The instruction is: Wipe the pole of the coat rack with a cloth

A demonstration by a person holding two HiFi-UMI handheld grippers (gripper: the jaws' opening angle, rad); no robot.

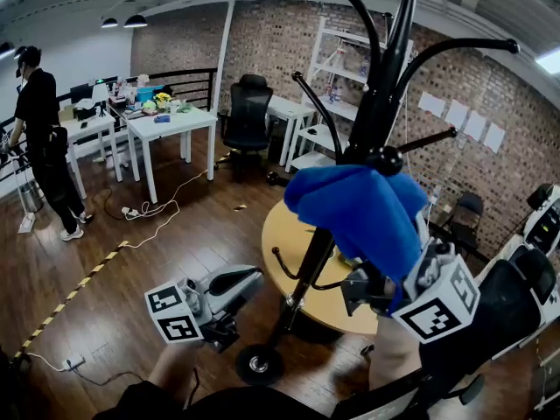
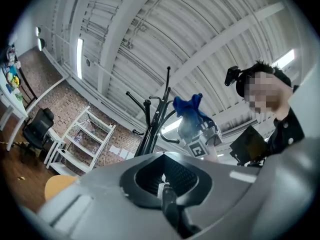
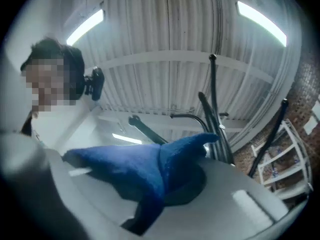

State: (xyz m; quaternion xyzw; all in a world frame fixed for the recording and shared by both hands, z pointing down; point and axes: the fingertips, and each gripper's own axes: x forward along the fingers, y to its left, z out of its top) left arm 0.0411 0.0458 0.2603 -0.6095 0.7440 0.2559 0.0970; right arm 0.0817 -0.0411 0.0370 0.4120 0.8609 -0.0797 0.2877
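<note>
"Cloth (image 1: 359, 213), blue. Position?"

"Clamped in the right gripper (image 1: 398, 283). Its jaws are closed on one fold. The rest flops over them toward the pole (image 1: 385, 86)."

"Touching the pole?"

"Head view: the cloth overlaps the pole just below the knob (image 1: 385, 160) where the hooks branch, and hides that stretch. Left gripper view: the cloth sits just beside the pole, to its right. Whether they touch cannot be told."

"Pole, condition?"

"Black, slanted across the head view. It runs down to a round base (image 1: 258, 364) on the wood floor (image 1: 175, 261)."

"Left gripper (image 1: 229, 289)?"

"Low, left of the pole and near its base, apart from the pole. Jaws together, nothing between them."

"Other items?"

"Round yellow table (image 1: 284, 234), directly behind the pole's lower part. Black chair (image 1: 248, 112) and white desks (image 1: 166, 125), well beyond the pole and to its left. One person (image 1: 39, 138), standing at the far left, well apart from the pole."
</note>
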